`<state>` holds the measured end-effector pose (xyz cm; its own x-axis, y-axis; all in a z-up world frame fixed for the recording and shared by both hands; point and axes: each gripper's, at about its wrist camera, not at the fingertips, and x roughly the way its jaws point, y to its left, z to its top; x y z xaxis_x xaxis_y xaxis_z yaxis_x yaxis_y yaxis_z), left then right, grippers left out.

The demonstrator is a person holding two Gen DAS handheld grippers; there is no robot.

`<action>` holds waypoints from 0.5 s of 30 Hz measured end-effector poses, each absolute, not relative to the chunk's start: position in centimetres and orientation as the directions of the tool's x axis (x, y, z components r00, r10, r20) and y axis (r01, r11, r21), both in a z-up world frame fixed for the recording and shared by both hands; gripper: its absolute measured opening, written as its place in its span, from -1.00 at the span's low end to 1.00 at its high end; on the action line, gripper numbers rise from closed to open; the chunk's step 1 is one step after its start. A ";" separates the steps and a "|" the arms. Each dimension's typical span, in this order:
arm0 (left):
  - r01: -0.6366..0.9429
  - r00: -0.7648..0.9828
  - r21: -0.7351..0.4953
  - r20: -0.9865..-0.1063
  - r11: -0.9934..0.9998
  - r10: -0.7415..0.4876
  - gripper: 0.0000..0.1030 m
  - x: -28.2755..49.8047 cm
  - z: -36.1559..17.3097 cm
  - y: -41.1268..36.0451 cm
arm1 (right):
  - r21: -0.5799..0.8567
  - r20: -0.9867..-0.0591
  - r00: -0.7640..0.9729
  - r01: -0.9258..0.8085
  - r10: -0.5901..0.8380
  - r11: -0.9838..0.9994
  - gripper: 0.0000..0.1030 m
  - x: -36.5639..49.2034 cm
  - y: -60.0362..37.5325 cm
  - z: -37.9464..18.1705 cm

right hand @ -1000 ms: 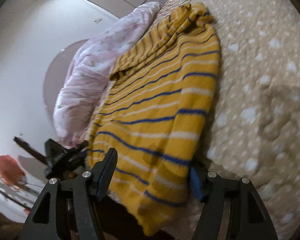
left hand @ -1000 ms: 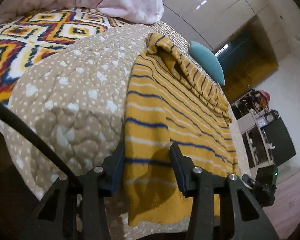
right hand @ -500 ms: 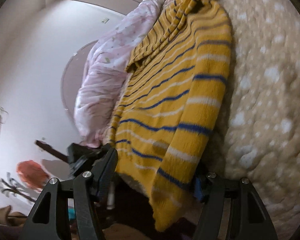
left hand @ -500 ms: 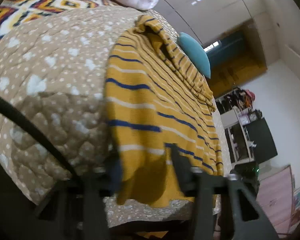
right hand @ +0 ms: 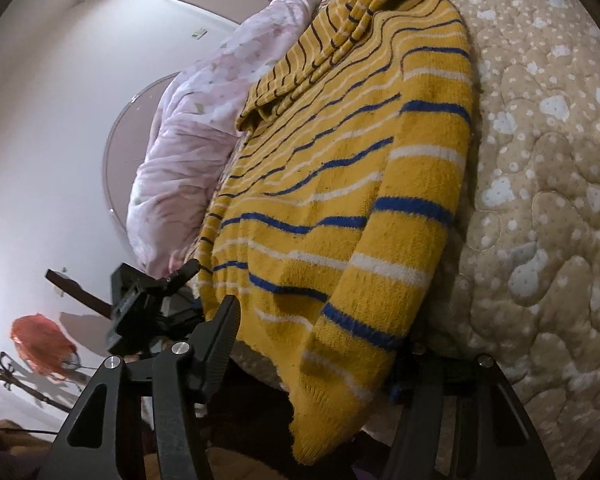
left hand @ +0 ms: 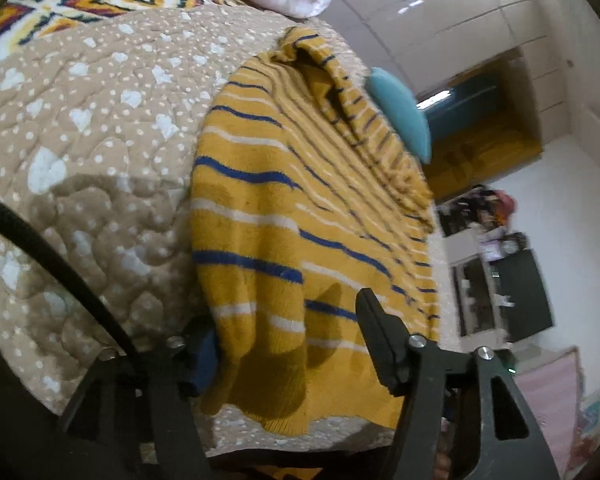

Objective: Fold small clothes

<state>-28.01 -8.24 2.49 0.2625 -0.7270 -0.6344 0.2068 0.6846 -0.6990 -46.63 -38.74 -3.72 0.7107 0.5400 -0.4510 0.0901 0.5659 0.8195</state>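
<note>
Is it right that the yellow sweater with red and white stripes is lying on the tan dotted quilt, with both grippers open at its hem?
Not quite: the stripes are blue and white, not red and white, as the right wrist view shows clearly. The rest holds: the yellow sweater lies on the tan dotted quilt, with the right gripper and left gripper open at its hem.

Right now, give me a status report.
Left gripper open, right gripper open, each straddling the striped yellow sweater hem. Sweater flat on quilt. Nothing blocking.

You are in a home bedroom: a bed with a dotted beige quilt (left hand: 100, 128), a pink duvet (right hand: 204, 120), a teal pillow (left hand: 404, 104), and glossy wardrobe doors (left hand: 440, 16).
</note>
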 end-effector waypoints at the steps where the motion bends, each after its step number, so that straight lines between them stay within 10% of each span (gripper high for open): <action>1: 0.187 0.286 -0.635 -0.695 0.749 -0.660 -0.70 -28.0 2.8 -8.4 | 0.809 -0.467 0.710 0.102 0.528 0.579 0.05 -46.6 -38.7 -3.7; 3: 0.177 0.301 -0.624 -0.702 0.761 -0.645 -0.76 -27.6 3.1 -8.1 | 0.775 -0.523 0.693 0.143 0.497 0.616 -0.73 -46.5 -39.2 -3.7; 15: 0.309 0.362 -0.560 -0.678 0.769 -0.639 -0.77 -34.0 9.9 -8.0 | 0.820 -0.403 0.721 0.012 0.563 0.573 -0.83 -53.1 -42.2 -0.3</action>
